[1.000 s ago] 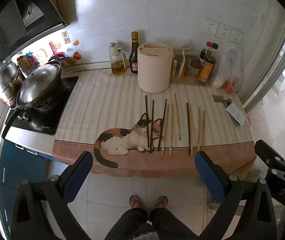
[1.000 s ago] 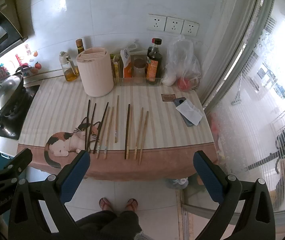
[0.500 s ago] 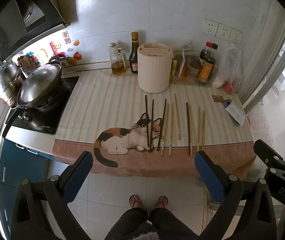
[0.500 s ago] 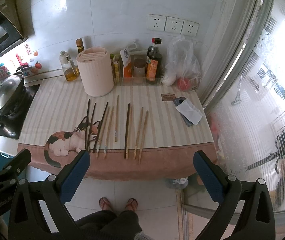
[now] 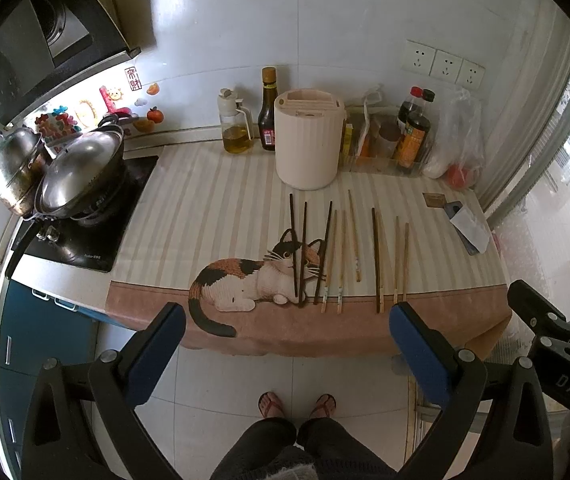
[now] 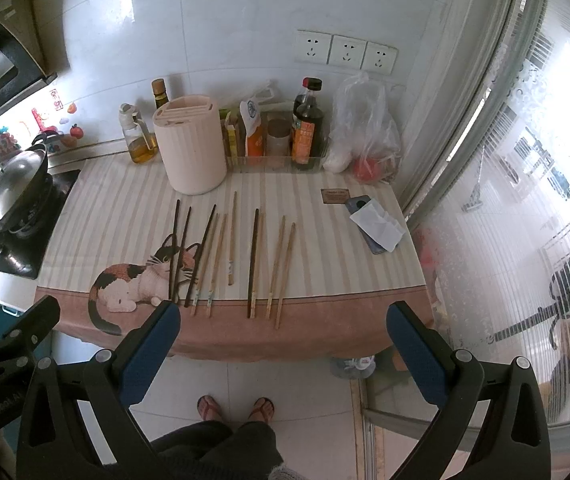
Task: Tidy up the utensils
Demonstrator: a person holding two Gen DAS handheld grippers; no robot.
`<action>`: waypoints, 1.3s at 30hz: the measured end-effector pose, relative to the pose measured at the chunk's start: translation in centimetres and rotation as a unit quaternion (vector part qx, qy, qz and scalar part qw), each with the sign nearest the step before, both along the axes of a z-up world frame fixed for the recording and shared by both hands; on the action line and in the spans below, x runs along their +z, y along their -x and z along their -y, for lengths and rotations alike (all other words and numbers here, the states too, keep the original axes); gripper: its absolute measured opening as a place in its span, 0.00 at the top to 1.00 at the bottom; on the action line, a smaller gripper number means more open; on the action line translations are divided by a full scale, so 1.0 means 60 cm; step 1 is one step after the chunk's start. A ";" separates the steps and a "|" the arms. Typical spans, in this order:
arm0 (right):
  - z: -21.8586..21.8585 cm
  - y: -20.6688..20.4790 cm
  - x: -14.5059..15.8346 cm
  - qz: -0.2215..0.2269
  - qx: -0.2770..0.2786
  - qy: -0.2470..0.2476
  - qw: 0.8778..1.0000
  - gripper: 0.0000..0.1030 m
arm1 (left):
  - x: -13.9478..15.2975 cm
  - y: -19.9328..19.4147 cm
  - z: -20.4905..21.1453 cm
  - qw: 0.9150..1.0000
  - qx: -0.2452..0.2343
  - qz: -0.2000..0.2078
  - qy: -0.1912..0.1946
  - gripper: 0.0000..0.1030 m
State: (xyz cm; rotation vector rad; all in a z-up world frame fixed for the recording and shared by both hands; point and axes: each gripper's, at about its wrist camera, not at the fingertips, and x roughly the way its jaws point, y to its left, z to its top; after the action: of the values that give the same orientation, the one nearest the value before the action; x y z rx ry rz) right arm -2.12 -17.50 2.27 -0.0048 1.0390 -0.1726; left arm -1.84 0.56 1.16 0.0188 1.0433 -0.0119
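Note:
Several chopsticks lie side by side on the striped cat-print cloth (image 5: 213, 208): dark ones (image 5: 304, 254) at the left, pale wooden ones (image 5: 401, 260) at the right, also dark chopsticks (image 6: 253, 262) and pale chopsticks (image 6: 281, 266) in the right wrist view. A pale pink slotted holder (image 5: 309, 144) (image 6: 191, 144) stands behind them. My left gripper (image 5: 285, 336) hangs open in front of the counter edge, above the floor, empty. My right gripper (image 6: 283, 336) is open too, equally far back and empty.
Oil and sauce bottles (image 5: 267, 110), a condiment tray (image 6: 281, 140) and a plastic bag (image 6: 365, 132) line the wall. A wok with lid (image 5: 81, 172) sits on the stove at left. A phone under paper (image 6: 377, 226) lies near the right edge. A person's feet (image 5: 297, 404) stand below.

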 end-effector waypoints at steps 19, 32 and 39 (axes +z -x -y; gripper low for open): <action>0.007 -0.004 0.006 0.002 0.001 -0.001 1.000 0.00 | 0.015 -0.020 -0.001 1.000 0.003 0.006 0.001 0.00; 0.033 -0.030 0.006 0.004 -0.008 -0.015 1.000 0.00 | 0.001 -0.056 0.011 0.999 0.024 0.031 -0.022 0.00; 0.077 -0.087 -0.031 0.039 -0.004 -0.037 0.999 0.00 | -0.055 -0.110 0.022 0.996 0.052 0.053 -0.057 0.00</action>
State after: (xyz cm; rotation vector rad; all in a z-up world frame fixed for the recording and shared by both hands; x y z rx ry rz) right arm 3.13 -22.14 0.44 0.0729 0.9669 -0.1408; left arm 4.74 -0.75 -2.16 0.0683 0.9375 0.1429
